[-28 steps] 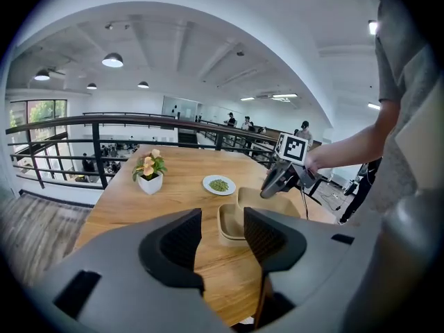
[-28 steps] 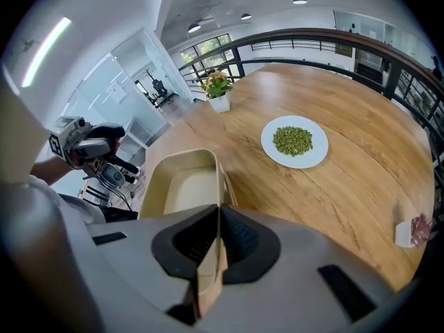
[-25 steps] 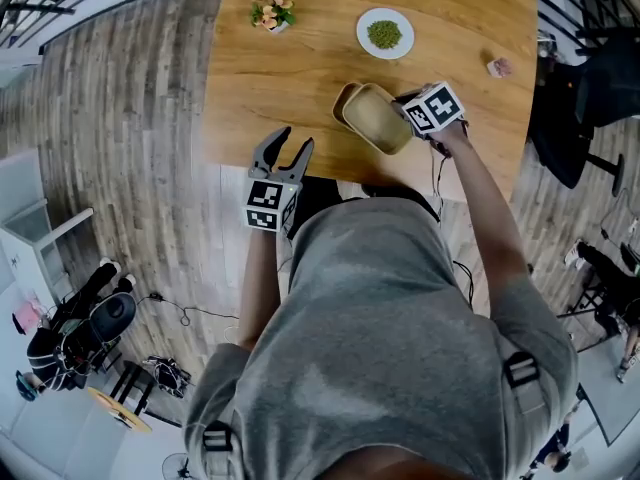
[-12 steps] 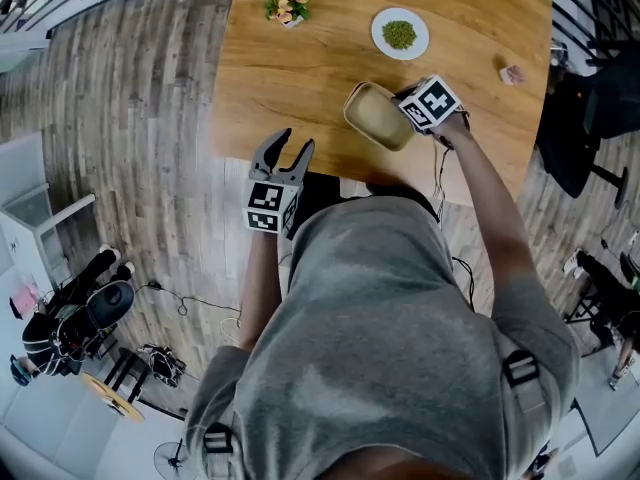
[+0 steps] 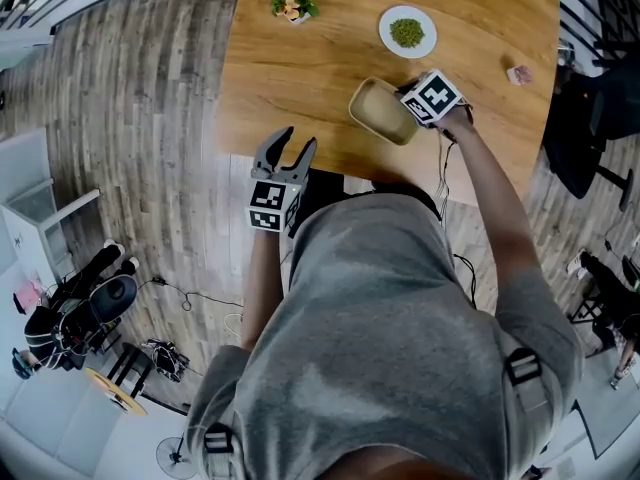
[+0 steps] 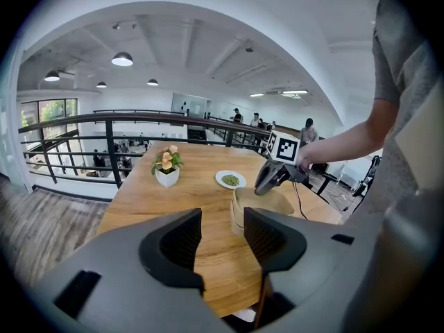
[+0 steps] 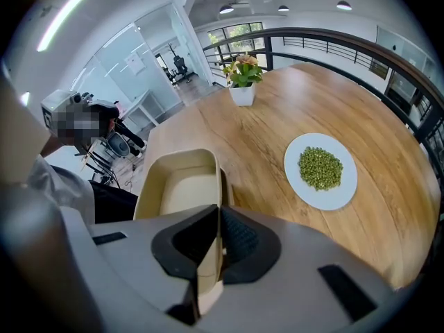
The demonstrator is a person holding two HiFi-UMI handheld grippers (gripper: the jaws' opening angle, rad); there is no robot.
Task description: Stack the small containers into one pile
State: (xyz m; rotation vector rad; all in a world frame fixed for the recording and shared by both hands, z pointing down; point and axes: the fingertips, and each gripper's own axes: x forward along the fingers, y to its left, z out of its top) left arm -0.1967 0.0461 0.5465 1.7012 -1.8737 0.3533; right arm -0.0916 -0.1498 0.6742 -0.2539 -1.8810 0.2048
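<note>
My right claw [image 7: 220,217] is clamped on the thin side wall of the top container [image 7: 177,186], which sits in the lower container [image 6: 236,224] near the front of the bench [image 5: 290,78]. I can't tell whether it is fully seated. If I let go while it rides high on one side, I expect it to rock or slide off. Lifting away before the pads clear the wall could drag both containers toward the edge. My left claw [image 6: 222,227] hangs open and empty off the bench, so nothing steadies the pile.
</note>
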